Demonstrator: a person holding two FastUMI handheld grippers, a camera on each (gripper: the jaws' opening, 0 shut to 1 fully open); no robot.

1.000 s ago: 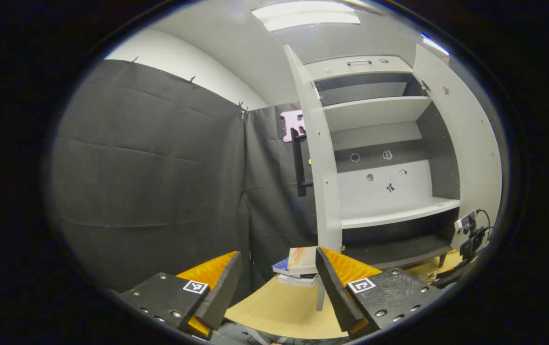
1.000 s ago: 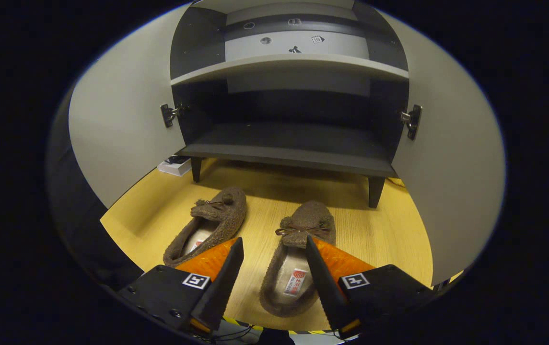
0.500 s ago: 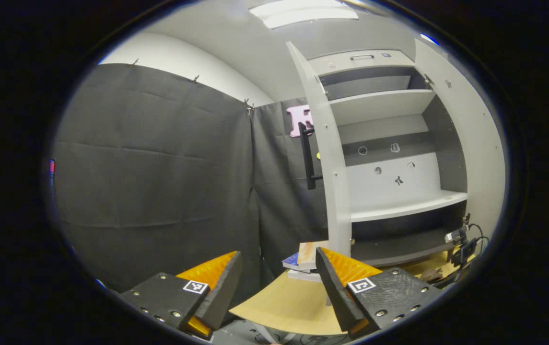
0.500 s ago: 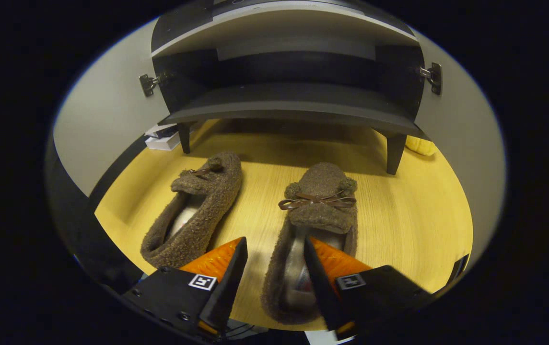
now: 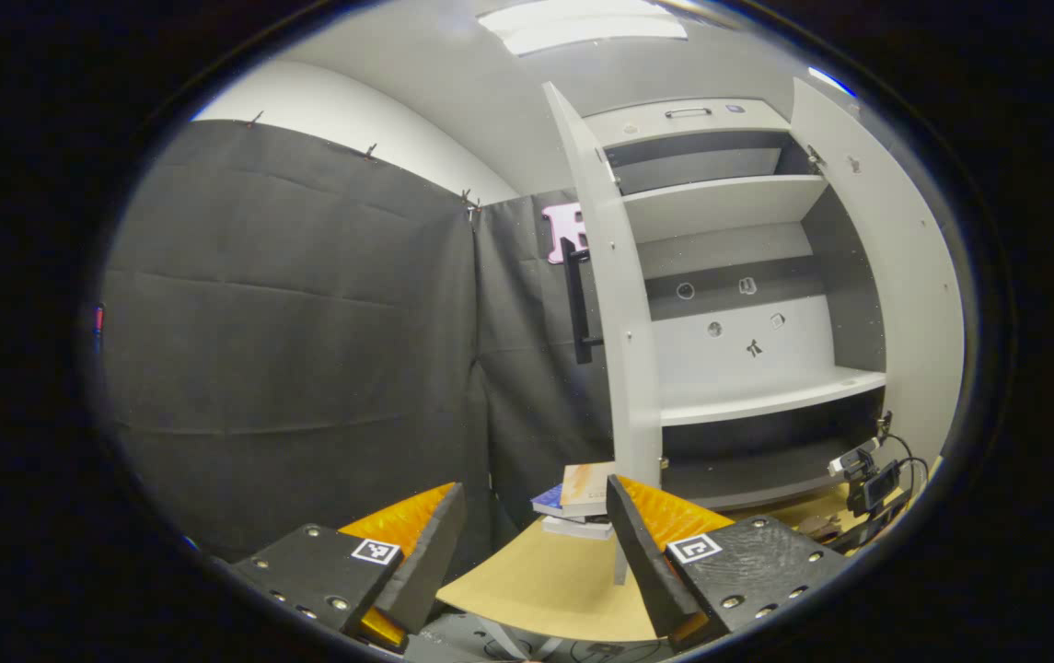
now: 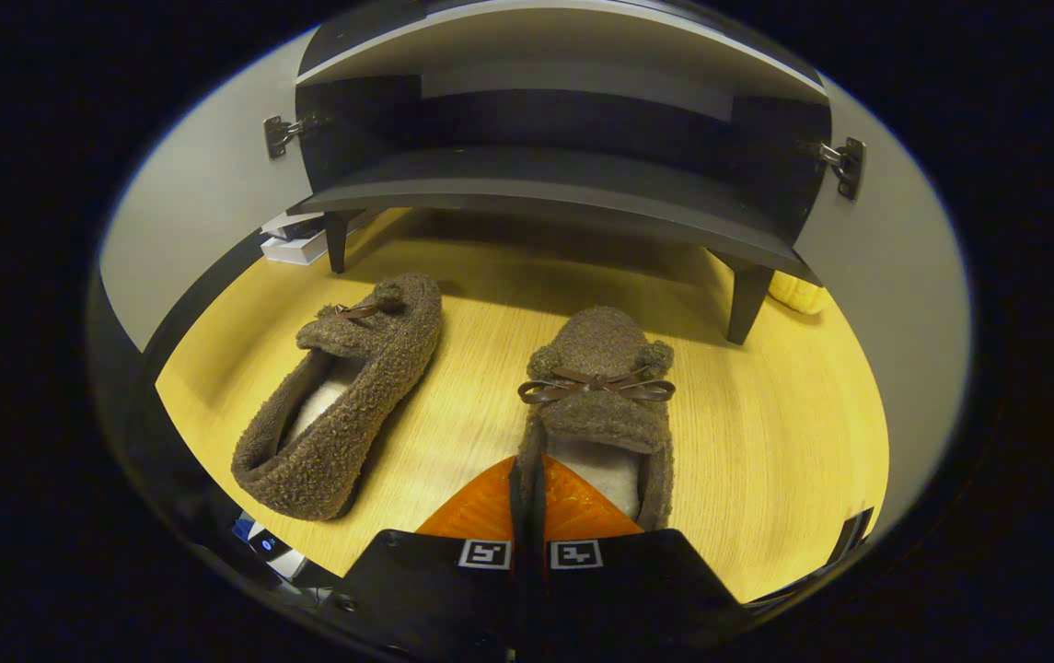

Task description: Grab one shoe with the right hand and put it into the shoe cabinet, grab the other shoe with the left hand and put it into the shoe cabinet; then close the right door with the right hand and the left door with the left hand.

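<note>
R tongs (image 6: 527, 479) in my right gripper view: fingers pressed together on the side wall of the nearer shoe (image 6: 602, 387), pinching the fuzzy brown rim at its left side, just behind the bow. That shoe sits on the wooden counter (image 6: 766, 442), toe toward the cabinet. Other shoe (image 6: 342, 387) lies beside it to the left, apart from it, angled a bit, toe also toward the cabinet; pale lining visible inside both, nothing else in them.

Beyond the shoes, shoe cabinet (image 6: 545, 184) stands on short dark legs, both doors swung open. Bottom compartment is dark; I see no shoe on the part of its floor that shows. Shelf above it is pale; can't see what's on top of it from here. Small stack of books (image 6: 296, 244) near the front left leg, something yellow (image 6: 798, 293) by the right leg.

L tongs (image 5: 536, 525) in my left gripper view: spread wide, holding nothing, up in the air. Past them the counter edge, the book stack, then the left door (image 5: 614, 304) edge-on w/ its dark handle (image 5: 574, 299). Cabinet shelves behind it look bare where visible; a few small round marks on the back panel. A small device with cables (image 5: 872, 474) shows at the lower right.
</note>
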